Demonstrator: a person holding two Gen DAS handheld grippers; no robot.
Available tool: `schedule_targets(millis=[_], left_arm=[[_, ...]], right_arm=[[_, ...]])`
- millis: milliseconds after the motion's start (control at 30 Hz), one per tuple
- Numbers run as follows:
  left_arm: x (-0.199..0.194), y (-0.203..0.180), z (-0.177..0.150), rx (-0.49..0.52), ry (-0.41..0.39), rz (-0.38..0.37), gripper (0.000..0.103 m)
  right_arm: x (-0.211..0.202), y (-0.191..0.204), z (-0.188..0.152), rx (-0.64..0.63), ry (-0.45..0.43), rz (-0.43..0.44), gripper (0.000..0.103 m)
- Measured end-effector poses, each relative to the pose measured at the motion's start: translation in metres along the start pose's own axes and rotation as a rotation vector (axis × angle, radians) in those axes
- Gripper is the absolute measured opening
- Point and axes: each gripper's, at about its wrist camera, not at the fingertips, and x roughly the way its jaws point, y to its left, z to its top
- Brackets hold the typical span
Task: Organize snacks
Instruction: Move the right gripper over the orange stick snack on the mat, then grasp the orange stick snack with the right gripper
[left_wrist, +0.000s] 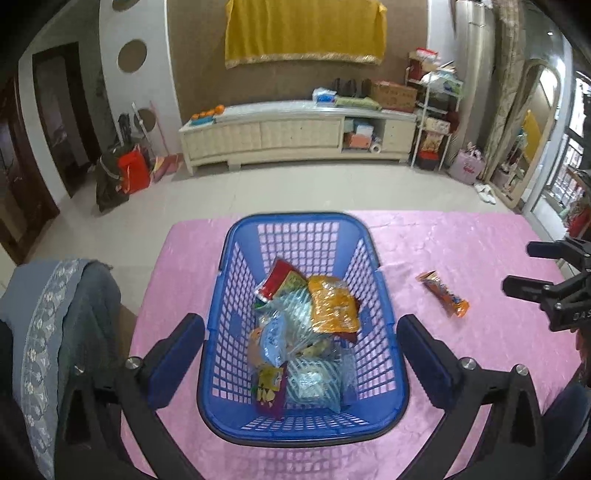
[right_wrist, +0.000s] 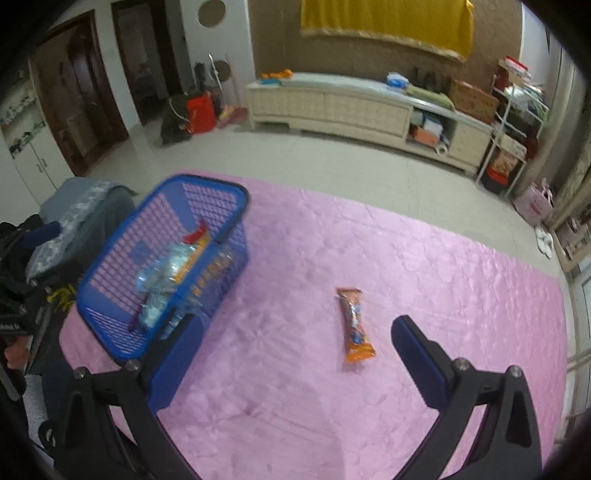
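A blue plastic basket (left_wrist: 365, 258) stands on the pink tablecloth (left_wrist: 461, 236) with several snack packets (left_wrist: 332, 306) piled inside. My left gripper (left_wrist: 299, 319) hangs above it, open wide, one finger over each long side and nothing between the pads. One orange snack packet (right_wrist: 354, 325) lies alone on the cloth to the right of the basket (right_wrist: 110, 266). My right gripper (right_wrist: 297, 328) is open above the cloth; the packet lies below it, nearer its right finger, untouched. In the left wrist view the orange packet (left_wrist: 443, 295) lies just left of the right gripper (left_wrist: 532, 267).
A chair draped in grey-blue cloth (left_wrist: 55, 314) stands at the table's left edge. Just behind the basket, the cloth's far edge (right_wrist: 369, 199) drops to tiled floor. A low cream cabinet (left_wrist: 295, 133) lines the back wall.
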Motion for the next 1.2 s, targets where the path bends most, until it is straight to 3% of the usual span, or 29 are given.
schedule_targets(millis=[300,467,700,933,1100,1200], left_arm=[[0.030,0.010,0.006,-0.031,0.073,0.018,0.103],[0.046,0.013,0.011,-0.054,0.106,-0.016,0.103],[0.076,0.022,0.017,-0.097,0.172,0.018,0.103],[0.098,0.018,0.019,-0.073,0.206,0.039,0.103],[0.108,0.019,0.021,-0.087,0.206,0.008,0.103],[0.115,0.022,0.022,-0.105,0.217,0.011,0.103]], right_arm=[[0.031,-0.026,0.001,0.031,0.052,-0.012,0.103],[0.051,-0.033,0.003,0.042,0.054,-0.017,0.103],[0.087,-0.040,0.003,0.069,0.113,0.014,0.103],[0.123,-0.056,-0.003,0.095,0.155,0.001,0.101],[0.143,-0.059,-0.004,0.067,0.185,0.003,0.075],[0.150,-0.061,-0.006,0.055,0.194,-0.012,0.064]])
